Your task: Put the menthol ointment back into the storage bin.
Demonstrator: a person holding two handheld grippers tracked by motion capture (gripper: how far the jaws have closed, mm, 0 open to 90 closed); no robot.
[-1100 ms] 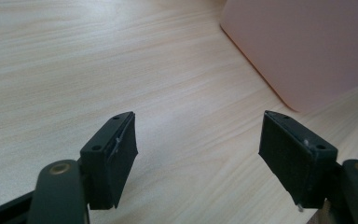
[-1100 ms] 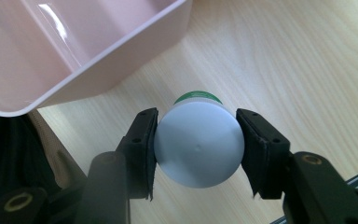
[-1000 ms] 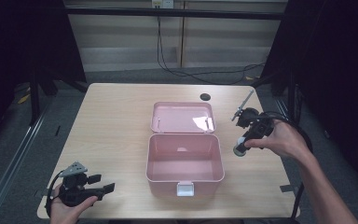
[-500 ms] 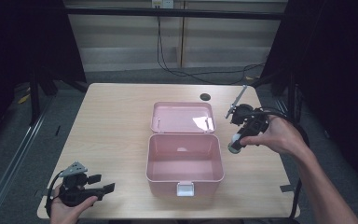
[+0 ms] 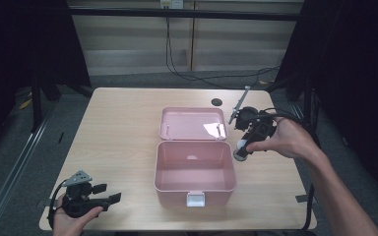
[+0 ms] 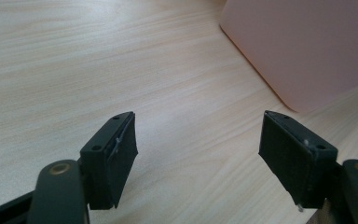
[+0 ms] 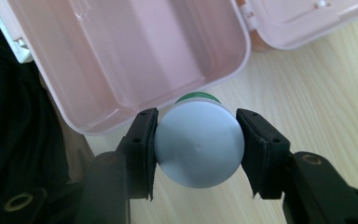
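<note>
I have the white bottle pinched between the pads of my right gripper, its round base toward the camera and a green cap at its far end. In the high view the bottle hangs in the air just beside the right wall of the open pink box, whose lid lies flat behind it. My left gripper rests near the table's front left corner, jaws spread with nothing between them.
</note>
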